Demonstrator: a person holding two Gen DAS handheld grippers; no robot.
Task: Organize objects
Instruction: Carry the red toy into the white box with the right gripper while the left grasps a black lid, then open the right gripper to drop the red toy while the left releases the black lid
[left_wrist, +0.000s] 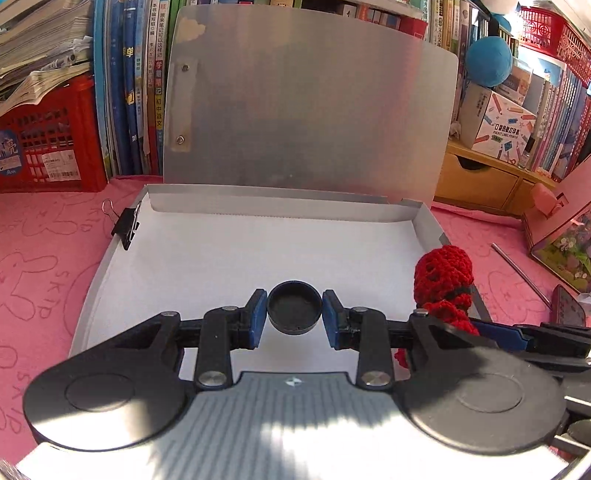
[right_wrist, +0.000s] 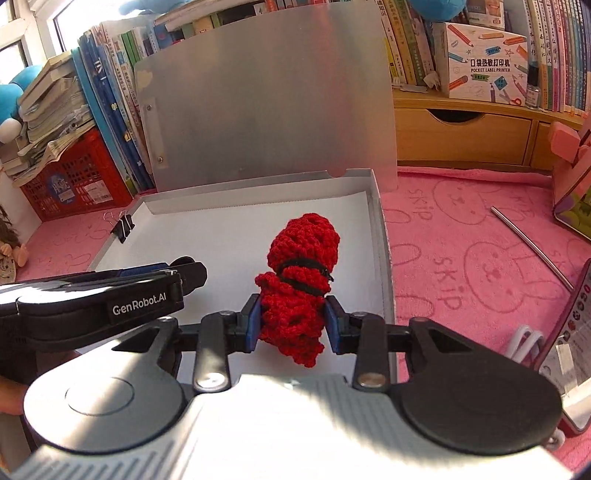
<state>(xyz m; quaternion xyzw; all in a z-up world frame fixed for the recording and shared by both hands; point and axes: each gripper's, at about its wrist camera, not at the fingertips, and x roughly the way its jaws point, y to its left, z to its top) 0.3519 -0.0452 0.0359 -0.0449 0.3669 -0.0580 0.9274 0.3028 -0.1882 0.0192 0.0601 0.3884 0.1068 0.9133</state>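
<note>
Left gripper (left_wrist: 294, 314): fingers (left_wrist: 255, 319) narrow, clamped on a small black round cap (left_wrist: 294, 312), open side toward cam, held over near part of the tray.
Right gripper (right_wrist: 294, 320): fingers (right_wrist: 254, 325) narrow, pinching a red crochet bundle (right_wrist: 301, 280) w/ a black band round its middle; bundle sticks up, held over the tray's right half, near its right wall.
Grippers: side by side, left one just to the left of the right.
Tray (right_wrist: 384, 236): shallow grey box on the pink surface (right_wrist: 461, 236), white sheet lining the floor, lid (left_wrist: 310, 110) standing open at the far side.
Binder clip (left_wrist: 126, 227): black, on tray's left rim, toward the far end.
Metal rod (right_wrist: 532, 247): lies on the surface right of the tray, well apart.
Far: books upright behind the lid, red crate (left_wrist: 48, 144) far left, wooden drawer unit (right_wrist: 465, 136) far right w/ a label-printer box (right_wrist: 487, 62) on top.
</note>
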